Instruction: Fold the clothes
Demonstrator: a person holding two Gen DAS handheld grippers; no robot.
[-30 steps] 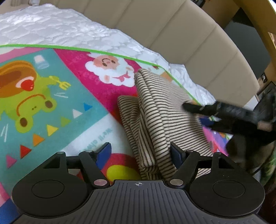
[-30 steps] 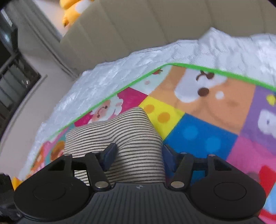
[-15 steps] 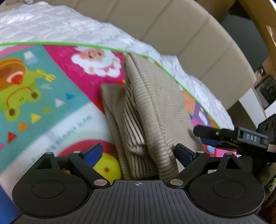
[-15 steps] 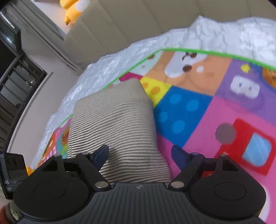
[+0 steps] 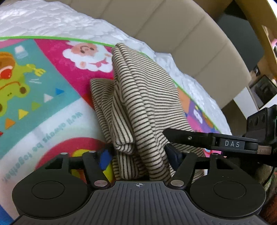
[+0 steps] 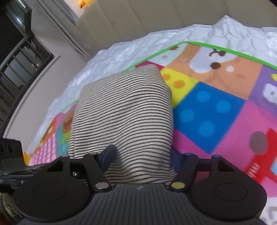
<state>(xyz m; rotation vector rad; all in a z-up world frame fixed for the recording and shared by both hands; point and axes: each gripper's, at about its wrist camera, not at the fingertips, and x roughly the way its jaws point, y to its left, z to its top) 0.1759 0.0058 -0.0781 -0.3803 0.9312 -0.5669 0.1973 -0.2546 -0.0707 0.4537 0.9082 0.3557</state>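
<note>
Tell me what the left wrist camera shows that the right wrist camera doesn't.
Only the left wrist view shows the striped garment's layered folded edges, the sheep print on the play mat, and the right gripper reaching in from the side with a DAS label.

Only the right wrist view shows the blue dotted square, the dark window and a yellow plush toy.

Both show the garment on the mat, the white quilt, the beige headboard, and fabric between open fingers.
</note>
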